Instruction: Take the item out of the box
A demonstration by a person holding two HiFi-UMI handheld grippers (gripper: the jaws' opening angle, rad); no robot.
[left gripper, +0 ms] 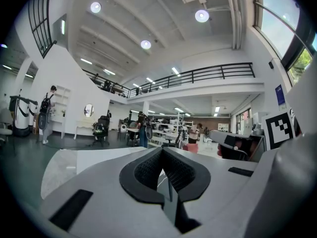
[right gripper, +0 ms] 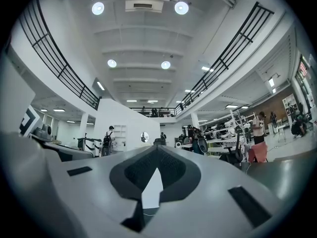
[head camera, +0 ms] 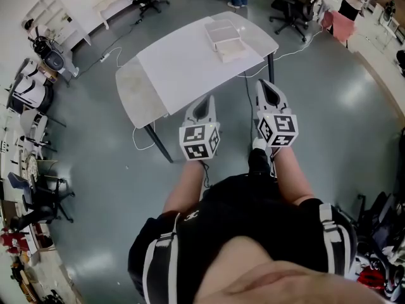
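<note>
Upper centre of head view: white table [head camera: 190, 62], with the white box [head camera: 224, 40] at its upper-right end; contents too small to make out. Left gripper [head camera: 204, 103] and right gripper [head camera: 264, 84] sit by the table's lower edge, jaws together, empty, well apart from the box.

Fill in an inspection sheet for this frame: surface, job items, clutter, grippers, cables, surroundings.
Surface: white table, with one end panel duller and greyish.
Job's things: white box at the table's far end; its contents are too small to tell.
Clutter: nothing seen on the table besides the box.
Grippers: left gripper and right gripper are both shut and empty, held at the table's near edge, well apart from the box.
Cables: a white cable lies on the floor right of the table; another cable loops by the near table leg.
Surroundings: office chair, shelf unit, grey floor.
</note>
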